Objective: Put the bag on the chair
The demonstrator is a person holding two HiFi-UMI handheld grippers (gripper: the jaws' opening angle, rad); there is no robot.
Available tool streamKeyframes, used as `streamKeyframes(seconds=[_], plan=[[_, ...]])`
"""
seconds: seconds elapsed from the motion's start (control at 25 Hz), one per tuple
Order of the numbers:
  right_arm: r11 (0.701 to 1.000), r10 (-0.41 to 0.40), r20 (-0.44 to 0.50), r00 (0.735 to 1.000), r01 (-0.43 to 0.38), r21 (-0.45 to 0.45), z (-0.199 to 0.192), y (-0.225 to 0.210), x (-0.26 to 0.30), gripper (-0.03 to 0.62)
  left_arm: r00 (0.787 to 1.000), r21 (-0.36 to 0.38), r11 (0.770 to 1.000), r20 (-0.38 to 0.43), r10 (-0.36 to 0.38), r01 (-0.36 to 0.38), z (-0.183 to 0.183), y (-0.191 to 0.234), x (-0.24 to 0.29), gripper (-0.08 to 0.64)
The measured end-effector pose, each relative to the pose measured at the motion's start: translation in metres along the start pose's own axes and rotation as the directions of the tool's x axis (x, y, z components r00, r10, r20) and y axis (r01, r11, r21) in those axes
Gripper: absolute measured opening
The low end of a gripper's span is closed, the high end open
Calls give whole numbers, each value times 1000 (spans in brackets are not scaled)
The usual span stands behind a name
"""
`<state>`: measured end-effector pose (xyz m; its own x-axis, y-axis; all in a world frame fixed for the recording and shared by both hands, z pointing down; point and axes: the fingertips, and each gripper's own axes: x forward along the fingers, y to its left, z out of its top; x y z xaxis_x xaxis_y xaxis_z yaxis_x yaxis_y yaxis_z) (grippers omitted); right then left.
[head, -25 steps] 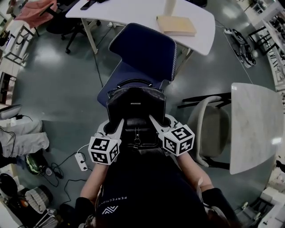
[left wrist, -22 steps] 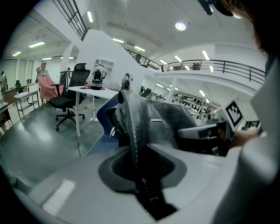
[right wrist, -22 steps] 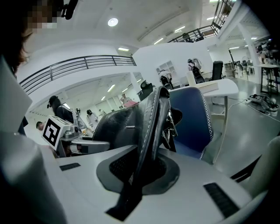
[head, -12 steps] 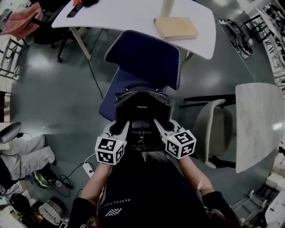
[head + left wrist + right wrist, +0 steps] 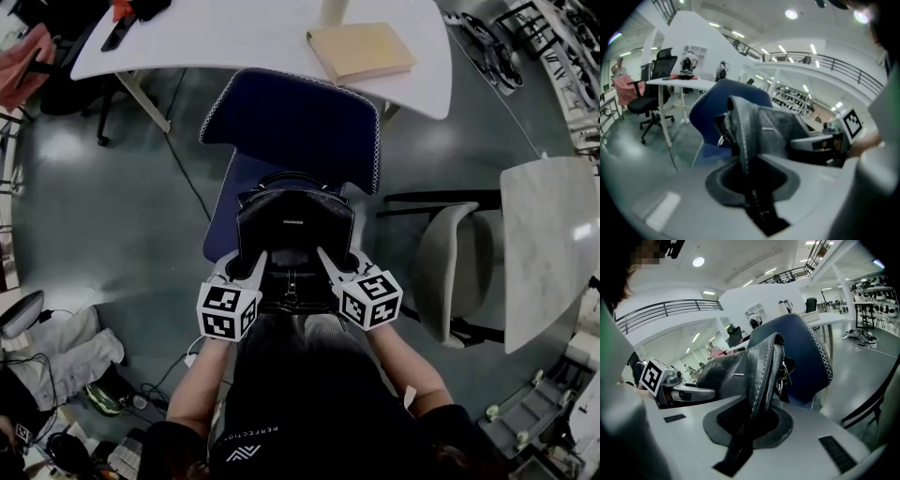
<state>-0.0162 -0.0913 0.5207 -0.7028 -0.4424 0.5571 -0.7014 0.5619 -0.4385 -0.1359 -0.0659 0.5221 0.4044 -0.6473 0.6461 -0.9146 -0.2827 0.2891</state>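
Note:
A black leather bag (image 5: 295,234) hangs upright between my two grippers, over the front of the blue chair (image 5: 295,131). My left gripper (image 5: 251,272) is shut on the bag's left edge, whose stitched seam (image 5: 740,140) runs down between the jaws. My right gripper (image 5: 328,267) is shut on the bag's right edge (image 5: 764,376). The chair's blue backrest (image 5: 806,357) stands just behind the bag, and the seat (image 5: 234,202) shows to the bag's left. The bag's handle (image 5: 286,178) arches over its top.
A white table (image 5: 272,37) with a tan book (image 5: 361,52) stands behind the chair. A beige chair (image 5: 450,272) and a marble-topped table (image 5: 548,253) are at the right. Cables and a power strip lie on the floor at the lower left.
The bag and both grippers have moved forward, closer to the blue chair. The grip on both edges is unchanged.

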Motion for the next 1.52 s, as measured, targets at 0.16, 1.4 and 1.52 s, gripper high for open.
streamKeyframes(seconds=[0.16,1.4,1.52], plan=[[999,-31,-3,1000,31,34,-8,-14,19,31,999,16,1000,-37,-18,19,-3,13,22,78],[943,-179,17,984,166,289,-45,-84,107,49,972,109,988,-219,-86,112,-16,79,131,103],[939,-174,18,985,160,305,-46,-87,110,51,972,101,989,-217,-87,111,-19,83,137,110]])
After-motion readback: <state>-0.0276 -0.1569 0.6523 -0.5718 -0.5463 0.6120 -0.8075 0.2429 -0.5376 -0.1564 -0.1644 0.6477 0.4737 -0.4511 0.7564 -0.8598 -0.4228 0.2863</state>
